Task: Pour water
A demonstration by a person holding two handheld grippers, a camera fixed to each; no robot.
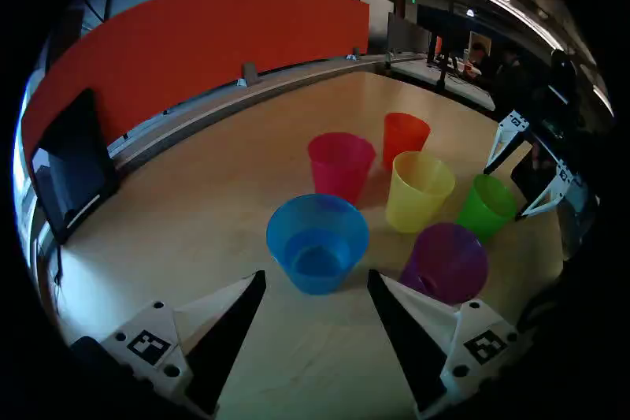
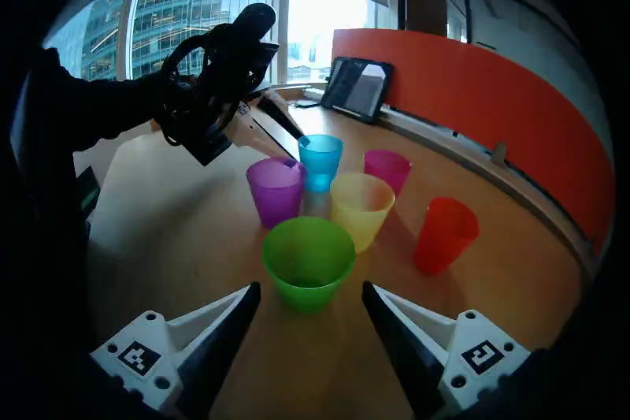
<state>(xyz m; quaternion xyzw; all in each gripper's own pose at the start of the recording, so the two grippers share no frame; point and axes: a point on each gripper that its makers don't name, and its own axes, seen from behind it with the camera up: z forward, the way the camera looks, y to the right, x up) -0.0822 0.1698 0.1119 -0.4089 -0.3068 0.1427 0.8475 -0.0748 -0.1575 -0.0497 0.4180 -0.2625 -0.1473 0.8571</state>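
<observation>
Six plastic cups stand upright in a cluster on the wooden table (image 1: 236,176). In the left gripper view the blue cup (image 1: 317,243) is nearest, just beyond my open left gripper (image 1: 315,278); its lower part looks darker, perhaps water. Behind it stand the pink (image 1: 341,164), orange (image 1: 405,136), yellow (image 1: 420,190), green (image 1: 488,206) and purple (image 1: 445,261) cups. In the right gripper view the green cup (image 2: 308,261) sits just ahead of my open, empty right gripper (image 2: 309,288). The left gripper (image 2: 283,136), held by a dark-sleeved hand (image 2: 189,101), points at the blue cup (image 2: 320,161).
A dark tablet (image 1: 75,160) leans at the table's far side below an orange partition (image 1: 197,50). The right gripper (image 1: 504,194) shows by the green cup in the left gripper view. Large windows (image 2: 205,2) lie behind the arm. Bare tabletop (image 2: 173,223) lies to the left of the cups in the right gripper view.
</observation>
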